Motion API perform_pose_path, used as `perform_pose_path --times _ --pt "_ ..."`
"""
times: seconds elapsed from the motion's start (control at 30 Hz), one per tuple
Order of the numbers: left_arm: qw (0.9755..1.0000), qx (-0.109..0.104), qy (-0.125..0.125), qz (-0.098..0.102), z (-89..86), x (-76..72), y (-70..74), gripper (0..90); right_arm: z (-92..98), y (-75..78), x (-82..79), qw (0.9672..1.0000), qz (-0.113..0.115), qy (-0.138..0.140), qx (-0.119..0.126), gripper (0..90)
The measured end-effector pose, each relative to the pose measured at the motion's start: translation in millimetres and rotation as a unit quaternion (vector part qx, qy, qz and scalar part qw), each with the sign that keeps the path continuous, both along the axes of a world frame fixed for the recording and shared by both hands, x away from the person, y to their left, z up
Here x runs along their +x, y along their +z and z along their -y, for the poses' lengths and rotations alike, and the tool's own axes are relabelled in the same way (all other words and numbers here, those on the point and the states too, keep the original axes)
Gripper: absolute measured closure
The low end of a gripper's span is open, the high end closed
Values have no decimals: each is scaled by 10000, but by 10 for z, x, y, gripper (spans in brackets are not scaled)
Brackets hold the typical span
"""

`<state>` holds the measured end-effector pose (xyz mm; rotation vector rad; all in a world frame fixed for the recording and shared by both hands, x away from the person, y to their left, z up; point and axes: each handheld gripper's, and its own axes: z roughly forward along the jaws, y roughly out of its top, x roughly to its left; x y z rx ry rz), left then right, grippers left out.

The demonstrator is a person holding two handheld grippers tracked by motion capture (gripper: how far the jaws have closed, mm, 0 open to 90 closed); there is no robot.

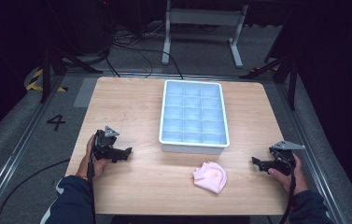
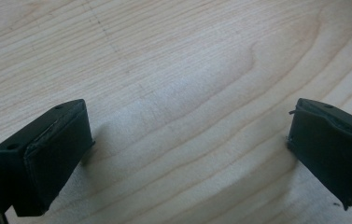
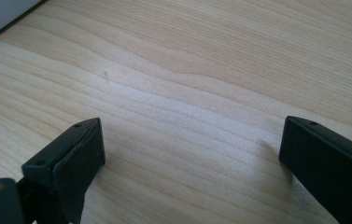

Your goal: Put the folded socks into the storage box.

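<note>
Just now both grippers sit low on the table (image 1: pixel 131 102), one at each side, with nothing held. The left gripper (image 1: pixel 128 151) is at the left edge, its jaws spread wide and pointing toward the middle; in the left gripper view only bare wood lies between its fingers (image 2: pixel 47 158). The right gripper (image 1: pixel 256 162) is at the right edge, also wide open and aimed inward, and in the right gripper view its fingers (image 3: pixel 71 163) frame empty wood too.

The cloth (image 1: pixel 210 177), pink and crumpled, lies on the table's near half, between the two grippers but closer to the right one. It is still apart from those jaws, with a clear strip of wood between and nothing in the way. The left gripper is well apart from it.

Beyond the cloth, just behind it, stands the tray (image 1: pixel 193 148), a white one with rows of compartments, set in the middle of the table. A corner of it shows at the top left of the right gripper view.
</note>
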<state>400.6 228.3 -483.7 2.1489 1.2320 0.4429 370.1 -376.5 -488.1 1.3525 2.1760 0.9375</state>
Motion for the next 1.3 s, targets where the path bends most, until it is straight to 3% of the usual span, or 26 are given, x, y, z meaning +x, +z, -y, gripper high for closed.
perform_pose_path --times 0.33,0.57,0.67,0.83,0.93,1.07,1.3 --pt "9997 27 -218 47 0 -107 -2 0 3 0 -7 10000 0 -32 -1 73" --pt "9992 36 -402 23 34 -260 0 0 19 6 -19 10000 -5 1 -42 75" --pt "9977 53 -669 34 65 -340 1 1 25 13 -34 10000 -8 84 -15 111" --pt "9972 45 -751 29 96 -392 1 3 21 26 -50 9999 -4 150 28 167" --pt "9969 19 -782 23 111 -404 -2 3 -5 53 -80 9994 -17 316 132 235" --pt "9964 35 -847 30 110 -404 -1 3 -96 140 -134 9982 73 530 288 235" --pt "9964 48 -845 27 109 -404 1 3 -348 243 -236 9941 112 1040 305 246"
